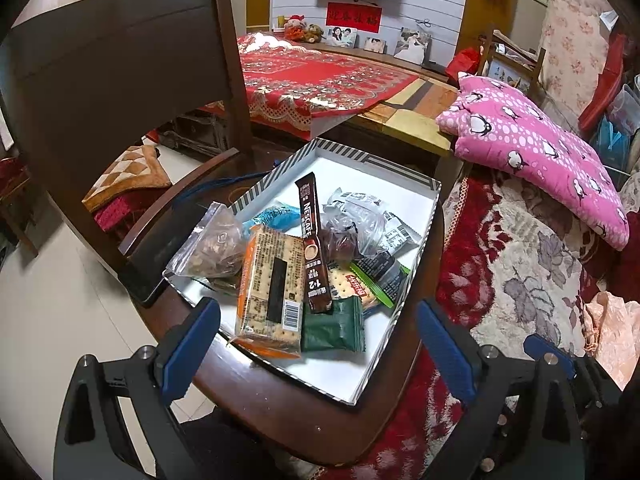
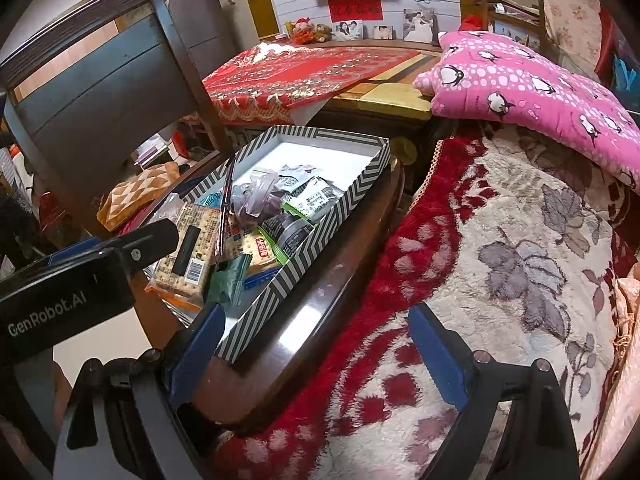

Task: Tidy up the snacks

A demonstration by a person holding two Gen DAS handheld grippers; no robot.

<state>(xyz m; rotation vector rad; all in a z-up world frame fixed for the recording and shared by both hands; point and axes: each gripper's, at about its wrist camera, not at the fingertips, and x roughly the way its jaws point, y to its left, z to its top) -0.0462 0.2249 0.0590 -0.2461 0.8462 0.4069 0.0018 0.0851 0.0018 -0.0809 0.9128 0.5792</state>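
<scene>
A shallow box [image 1: 416,240] with striped black-and-white walls [image 2: 320,240] sits on a dark round wooden table [image 1: 280,412]. Inside lie several snacks: a cracker pack [image 1: 272,292], a brown Nescafe stick [image 1: 314,244], a dark green packet [image 1: 334,324], a clear bag of brown pieces [image 1: 216,244], a blue packet [image 1: 276,214] and grey-white wrapped packets [image 1: 360,204]. My left gripper [image 1: 316,344] hovers open just above the box's near end, holding nothing. My right gripper [image 2: 316,344] stands open over the table edge [image 2: 288,340], right of the box, empty. The left gripper's body [image 2: 80,280] shows in the right wrist view.
A dark wooden chair [image 1: 120,80] stands behind the table on the left. A red-and-cream floral blanket [image 2: 500,260] lies to the right, with a pink penguin cushion [image 1: 540,136] on it. Farther back is a low table under a red cloth [image 1: 320,76].
</scene>
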